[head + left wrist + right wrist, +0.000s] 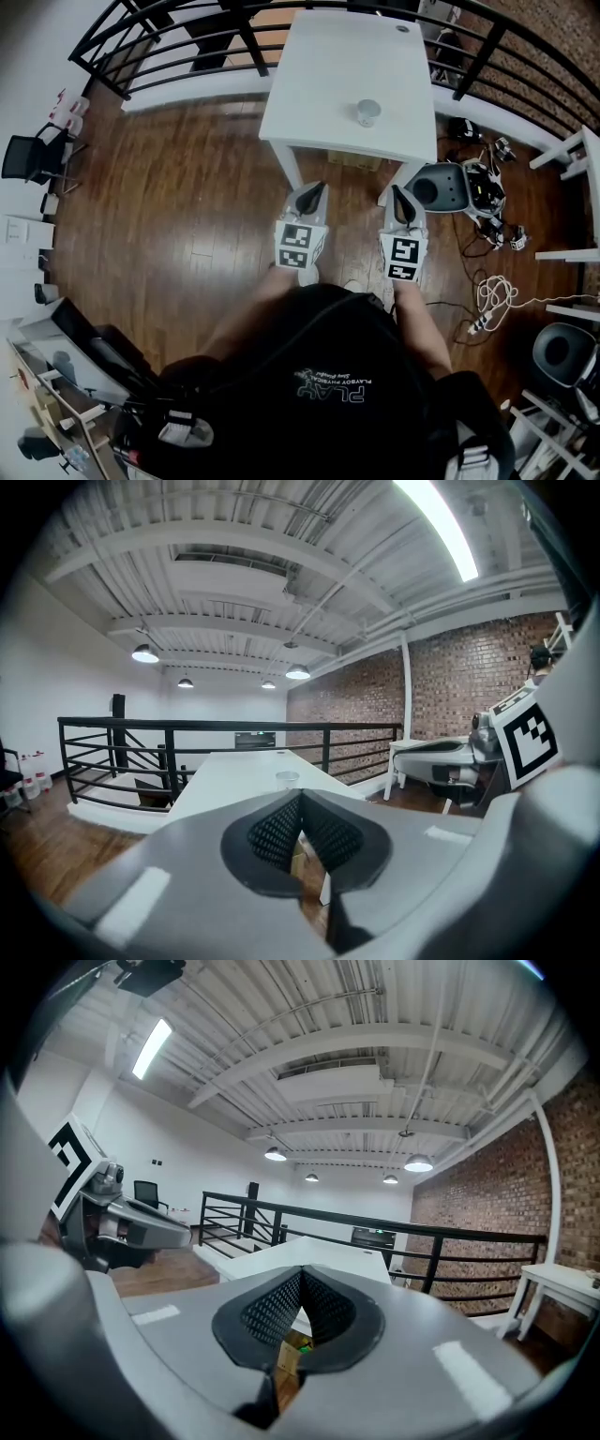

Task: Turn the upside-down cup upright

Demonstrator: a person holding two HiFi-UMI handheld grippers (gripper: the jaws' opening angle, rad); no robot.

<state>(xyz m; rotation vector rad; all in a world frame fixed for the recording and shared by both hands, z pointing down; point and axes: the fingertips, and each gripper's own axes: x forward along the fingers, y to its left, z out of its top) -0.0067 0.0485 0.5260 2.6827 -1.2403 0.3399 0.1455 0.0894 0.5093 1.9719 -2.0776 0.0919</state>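
Small pale cup (368, 112) on the white desk (328, 66), near the front edge of the desk and a little right of its middle. In the left gripper view, the same cup (287, 779) only as a tiny translucent shape on the desk top. Too small and too far to tell if the mouth points up or down. Fits a cup waiting to be turned, and equally a cup already set upright.

Looks thin-walled and half see-through, so judged light, fairly stiff, yet easy to crush or crack, and slippery on its smooth side. Likely to slide or tip over on the smooth desk when pushed from only 1 side. Best taken across the side wall, about half way up, squeezed gently from 2 opposite sides, not by the rim.

Left tool (312, 190) and right tool (401, 199) side by side in front of the desk, just off its front edge, above the wooden floor (187, 216) and well apart from the cup. On the left tool (300, 799), pads (277, 834) pressed together at the tips, with nothing between. On the right tool (302, 1277) the same: pressed together and empty. Would have to be spread before any hold on the cup.

Behind the desk, a black railing (141, 724).
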